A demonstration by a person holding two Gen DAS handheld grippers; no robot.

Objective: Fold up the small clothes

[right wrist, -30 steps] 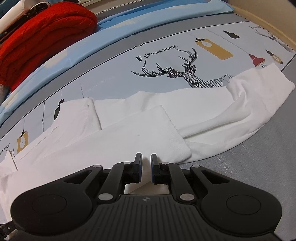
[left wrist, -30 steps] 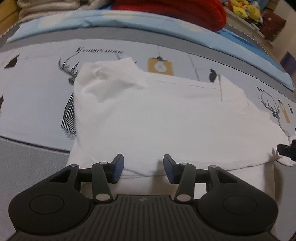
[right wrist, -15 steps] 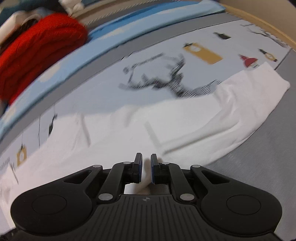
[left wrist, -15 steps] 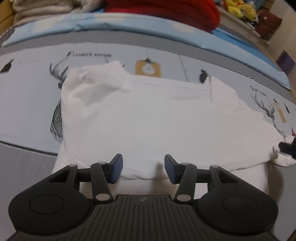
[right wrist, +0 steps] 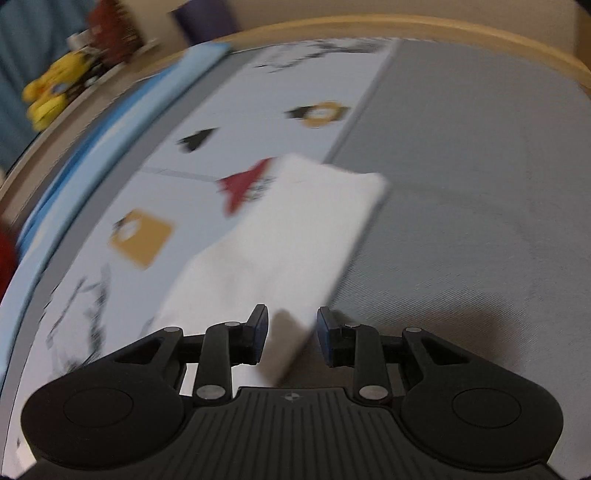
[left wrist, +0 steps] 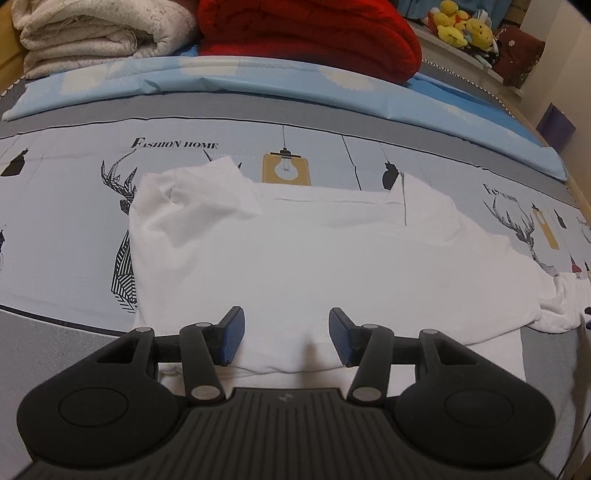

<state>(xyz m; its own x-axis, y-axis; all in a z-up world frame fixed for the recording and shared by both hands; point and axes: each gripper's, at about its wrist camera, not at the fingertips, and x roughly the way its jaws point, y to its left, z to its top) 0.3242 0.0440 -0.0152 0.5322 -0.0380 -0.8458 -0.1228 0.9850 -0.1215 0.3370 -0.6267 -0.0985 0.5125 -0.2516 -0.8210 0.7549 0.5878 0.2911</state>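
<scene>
A white long-sleeved top (left wrist: pixel 295 258) lies spread across the printed bed sheet (left wrist: pixel 66 229), partly folded over itself. My left gripper (left wrist: pixel 286 338) is open and empty, low over the near hem of the top. In the blurred right wrist view the end of a white sleeve (right wrist: pixel 295 236) stretches away across the sheet. My right gripper (right wrist: pixel 290 332) is open, with the sleeve's near part lying between and below the fingers.
A red blanket (left wrist: pixel 306 33) and a cream blanket (left wrist: pixel 96 33) are piled at the back of the bed. Yellow plush toys (left wrist: pixel 461 26) sit on a shelf at the far right. The wooden bed edge (right wrist: pixel 406 27) curves beyond the sleeve.
My right gripper has opened and swung right, from the folded body of the top to the sleeve end. My left gripper stays open and has pulled back slightly.
</scene>
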